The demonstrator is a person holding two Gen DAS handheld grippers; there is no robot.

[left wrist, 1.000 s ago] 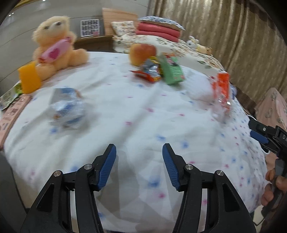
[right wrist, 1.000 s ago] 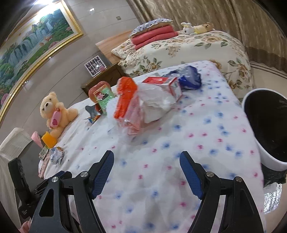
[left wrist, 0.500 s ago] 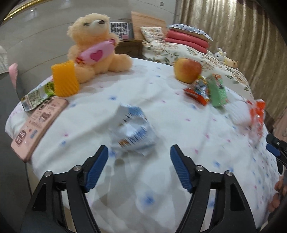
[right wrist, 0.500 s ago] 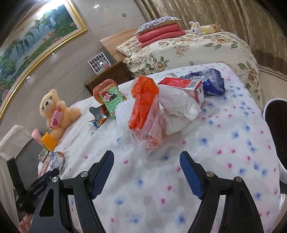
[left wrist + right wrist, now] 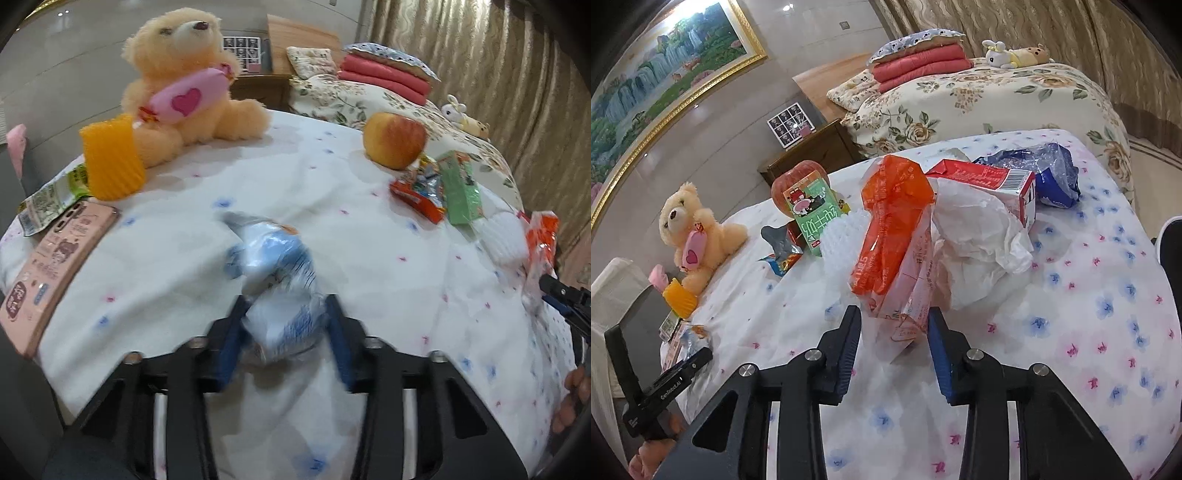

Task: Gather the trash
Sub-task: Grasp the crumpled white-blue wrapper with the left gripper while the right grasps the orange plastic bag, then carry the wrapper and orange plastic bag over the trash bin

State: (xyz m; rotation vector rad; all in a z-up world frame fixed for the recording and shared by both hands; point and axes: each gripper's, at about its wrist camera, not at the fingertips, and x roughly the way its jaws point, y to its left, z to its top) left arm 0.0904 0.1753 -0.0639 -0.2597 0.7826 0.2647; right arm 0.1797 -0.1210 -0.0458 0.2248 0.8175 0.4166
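Blue-padded left gripper (image 5: pixel 284 332) and right gripper (image 5: pixel 894 343) have just closed on a crumpled blue wrapper (image 5: pixel 273 266) and an orange bag (image 5: pixel 894 236); squeeze firmly before lifting.

White lettering "GenRobot.AI" runs along the black gripper body (image 5: pixel 676 384) at the lower left of the right wrist view. The green drink carton (image 5: pixel 812 211), centre left, bears white Chinese characters, lying sideways, too tilted to read surely.
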